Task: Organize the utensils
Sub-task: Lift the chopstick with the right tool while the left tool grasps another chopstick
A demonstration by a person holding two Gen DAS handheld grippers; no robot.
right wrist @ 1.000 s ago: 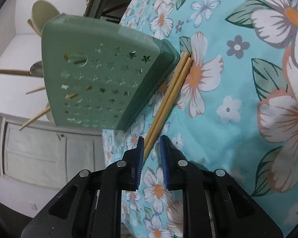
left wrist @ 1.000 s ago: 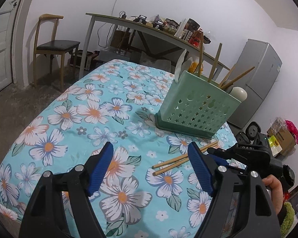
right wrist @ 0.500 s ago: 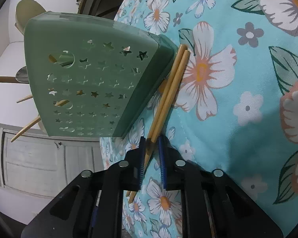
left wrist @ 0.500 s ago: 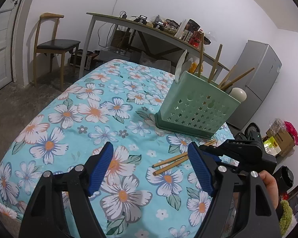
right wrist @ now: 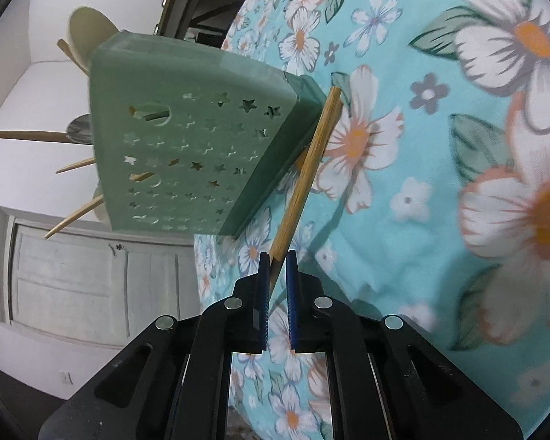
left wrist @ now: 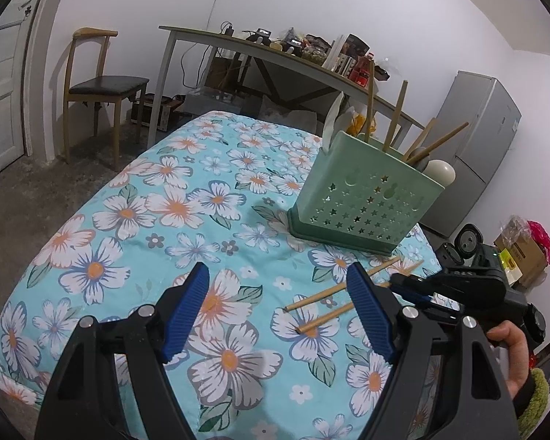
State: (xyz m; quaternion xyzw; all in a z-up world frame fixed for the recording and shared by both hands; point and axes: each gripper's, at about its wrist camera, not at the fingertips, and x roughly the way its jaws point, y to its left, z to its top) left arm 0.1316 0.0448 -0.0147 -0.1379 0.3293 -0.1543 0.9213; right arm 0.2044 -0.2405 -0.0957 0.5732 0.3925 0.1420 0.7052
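Note:
Two wooden chopsticks lie on the flowered tablecloth in front of a green perforated utensil holder. Several chopsticks and spoons stand in the holder. My right gripper has its blue pads around the chopsticks' near ends; its jaws are closing and pinch the sticks, whose held ends look slightly raised. A hand holds that gripper at the right edge of the left wrist view. My left gripper hovers wide open over the cloth, nothing between its fingers, just left of the chopsticks' far tips.
The cloth-covered table drops off at the left and the near edge. Behind it stand a wooden chair, a long cluttered desk and a grey fridge. A white door shows past the holder.
The right gripper slid forward along the chopsticks and its jaws narrowed onto them. The two sticks now lie slightly spread apart. The left gripper has not moved.

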